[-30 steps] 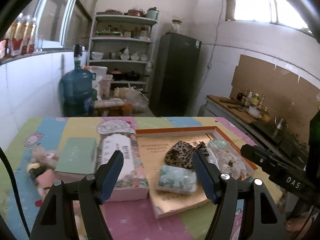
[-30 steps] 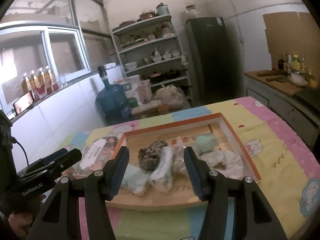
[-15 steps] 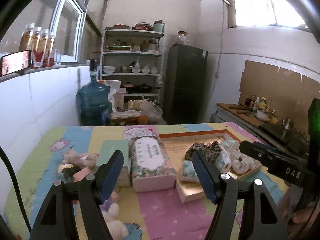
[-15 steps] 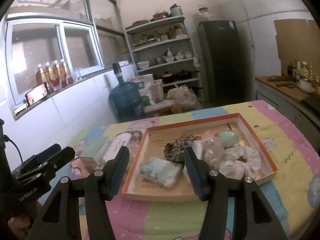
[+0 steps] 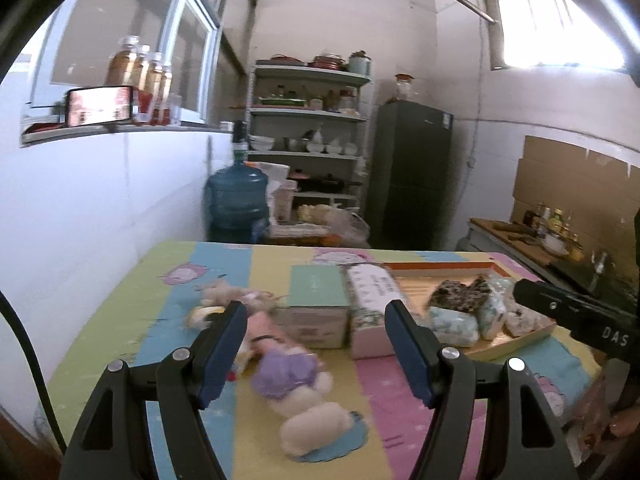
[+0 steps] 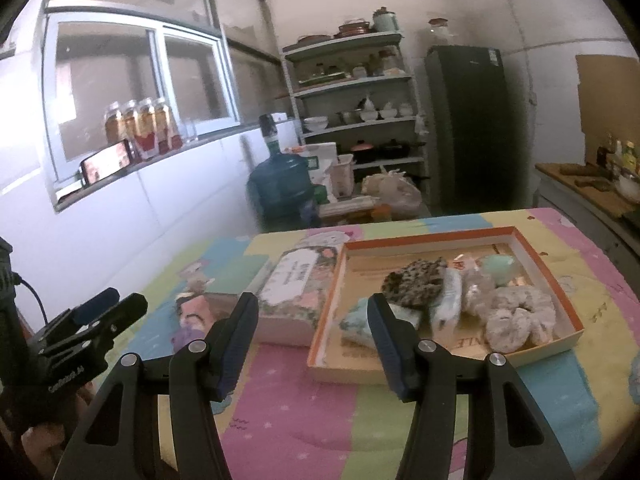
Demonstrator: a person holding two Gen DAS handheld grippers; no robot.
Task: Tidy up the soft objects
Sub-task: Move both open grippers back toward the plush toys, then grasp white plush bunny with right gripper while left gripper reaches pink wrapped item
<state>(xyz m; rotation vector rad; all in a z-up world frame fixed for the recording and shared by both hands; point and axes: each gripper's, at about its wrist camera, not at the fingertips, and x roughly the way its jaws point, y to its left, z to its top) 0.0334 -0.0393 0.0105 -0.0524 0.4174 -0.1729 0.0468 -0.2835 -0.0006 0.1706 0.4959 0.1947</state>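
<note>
An orange-rimmed cardboard tray on the table holds soft items: a leopard-print pouch, a pale blue packet, a mint item and white scrunchies. The tray also shows in the left wrist view. Plush toys lie loose on the left: a purple and cream one, a pink one and a beige one. My left gripper is open and empty above the plush toys. My right gripper is open and empty, short of the tray.
A floral tissue box and a teal-topped box stand between the toys and the tray. The table has a colourful cartoon cloth. Behind it are a water jug, shelves, a fridge and a counter.
Both grippers have pulled back and risen from the tray. The left view has swung left, bringing the plush toys between its fingers. Both stay open and empty.
</note>
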